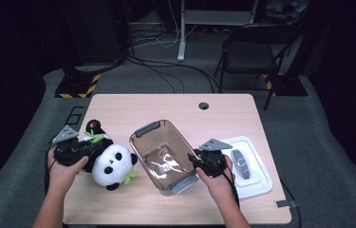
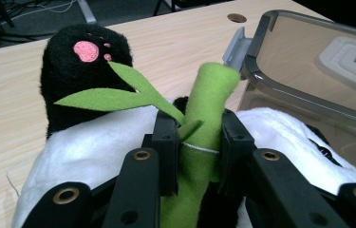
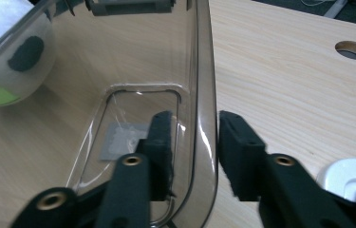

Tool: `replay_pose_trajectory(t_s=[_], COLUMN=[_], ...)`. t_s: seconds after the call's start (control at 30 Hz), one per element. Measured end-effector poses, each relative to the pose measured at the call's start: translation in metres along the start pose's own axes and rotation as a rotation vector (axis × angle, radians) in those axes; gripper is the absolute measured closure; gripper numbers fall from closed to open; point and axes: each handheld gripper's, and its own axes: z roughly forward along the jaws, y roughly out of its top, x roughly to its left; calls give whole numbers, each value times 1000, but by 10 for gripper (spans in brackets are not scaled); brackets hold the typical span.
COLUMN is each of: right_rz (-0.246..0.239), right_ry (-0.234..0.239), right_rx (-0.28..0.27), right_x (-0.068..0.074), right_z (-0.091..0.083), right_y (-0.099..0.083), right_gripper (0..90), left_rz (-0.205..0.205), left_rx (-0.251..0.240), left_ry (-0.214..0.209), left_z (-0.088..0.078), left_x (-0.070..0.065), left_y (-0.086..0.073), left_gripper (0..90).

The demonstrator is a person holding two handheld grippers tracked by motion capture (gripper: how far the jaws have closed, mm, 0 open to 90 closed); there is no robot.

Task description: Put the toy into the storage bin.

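Note:
A panda plush [image 1: 114, 166] lies on the table's left side, its white body [image 2: 85, 142] under my left gripper [image 1: 86, 151]. That gripper [image 2: 195, 128] is shut on the plush's green bamboo stalk [image 2: 209, 104], which stands up between the pads. A clear plastic bin [image 1: 140, 145] with grey handles sits mid-table, empty. My right gripper [image 1: 197, 162] is at the bin's near right wall [image 3: 205, 95]. One jaw is inside the bin and one outside. The right gripper [image 3: 194, 124] is open, with small gaps between the pads and the wall.
The white lid [image 1: 257, 176] lies right of the bin, close to my right hand. A cable grommet hole [image 1: 203, 105] marks the far table edge. A folding chair [image 1: 256, 47] and floor cables stand beyond the table.

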Motion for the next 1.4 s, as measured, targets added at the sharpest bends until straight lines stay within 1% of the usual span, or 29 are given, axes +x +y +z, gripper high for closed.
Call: replay_pose_trajectory(t_s=[0.07, 0.13, 0.3, 0.4, 0.43, 0.5, 0.53, 0.67, 0.77, 0.83, 0.87, 0.97, 1.0, 1.07, 1.23, 1.33, 1.37, 1.4], right_rz=[1, 0, 12, 8, 10, 12, 15, 9, 7, 16, 22, 19, 21, 27, 44, 45, 47, 45], right_ry=[0, -1, -2, -3, -2, -3, 2, -14, -38, -43, -45, -58, -61, -66, -68, -69, -63, -54], right_rx=[-7, -12, -12, -5, -4, -1, -1, 7, 12, 12, 14, 17, 17, 18, 2, -2, -3, -6], right_x=[0, -2, -6, -5, -5, -5, -4, 0, 4, 5, 5, 7, 8, 10, 14, 17, 18, 18], right_z=[-2, -5, -8, -7, -6, -5, -4, -1, 3, 5, 6, 9, 10, 12, 17, 19, 19, 20], right_y=[0, 1, -2, -3, -4, -5, -5, -4, -4, -4, -3, -1, 0, 1, 2, 3, 3, 3], right_gripper=[604, 599, 602, 618, 633, 657, 670, 718, 742, 754, 759, 773, 776, 779, 781, 780, 777, 768], left_rz=[-10, -11, -1, 6, 7, 8, 10, 16, 17, 5, 3, 4, -2, -2, -3, -1, -4, -1], left_rx=[-2, -3, -9, -19, -16, -28, -23, -26, -12, -21, -22, -20, -31, -28, -30, -29, -37, -30], left_ry=[-2, -2, 0, -5, -6, -5, -8, -9, -17, -15, -16, -20, -17, -21, -20, -16, -13, -14], left_z=[-3, -6, -12, -16, -19, -21, -22, -22, -22, -21, -21, -22, -22, -24, -28, -33, -34, -35], left_x=[2, 2, 0, -2, -2, -4, -4, -5, -4, -3, -3, -2, -2, -1, 0, 1, 1, 2], left_y=[1, 3, 9, 14, 16, 18, 19, 22, 23, 23, 24, 26, 26, 27, 29, 30, 30, 31], left_gripper=[728, 728, 728, 728, 728, 728, 727, 727, 727, 727, 727, 728, 727, 727, 728, 727, 727, 727])
